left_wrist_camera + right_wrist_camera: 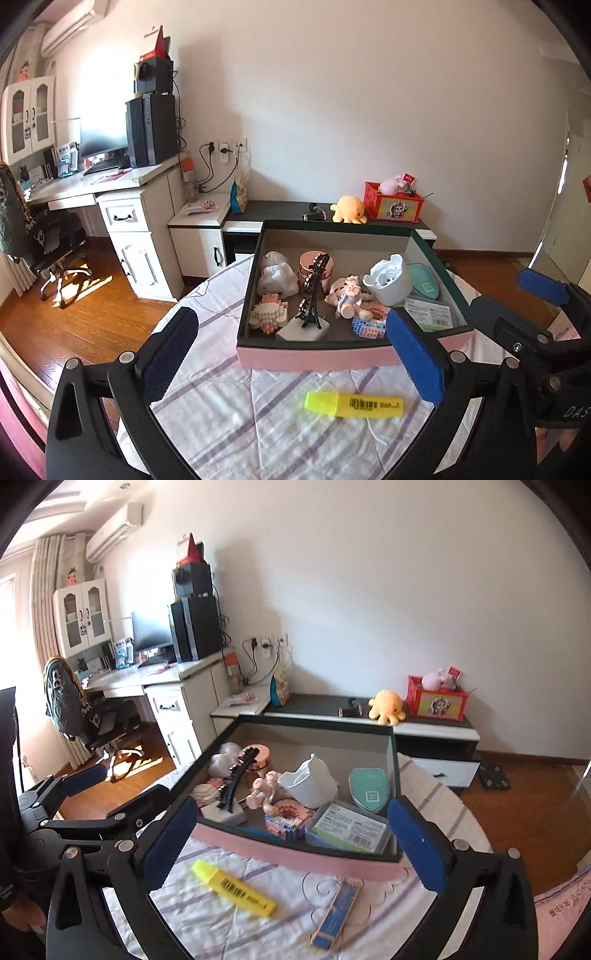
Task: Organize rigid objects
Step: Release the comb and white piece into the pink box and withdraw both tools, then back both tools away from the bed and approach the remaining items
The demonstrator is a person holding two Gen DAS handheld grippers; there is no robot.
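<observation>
A pink-fronted box (314, 356) (295, 856) sits on the cloth-covered table and holds several small items: a black tower model (312, 295) (232, 782), a white cup (388, 278) (314, 779), a rose-gold tin (314, 264), block figures and a clear case (351, 829). A yellow highlighter (354, 403) (233, 888) lies on the cloth in front of the box. A blue and gold wire ornament (336, 912) lies beside it. My left gripper (295, 354) is open with nothing between its fingers, hovering above the highlighter. My right gripper (291, 843) is also open and empty.
The right gripper's blue pad (543, 286) shows at the right edge of the left wrist view; the left gripper (79, 779) shows at left in the right wrist view. Beyond the table are a low cabinet (295, 210), a desk (110, 181) and an office chair (33, 236).
</observation>
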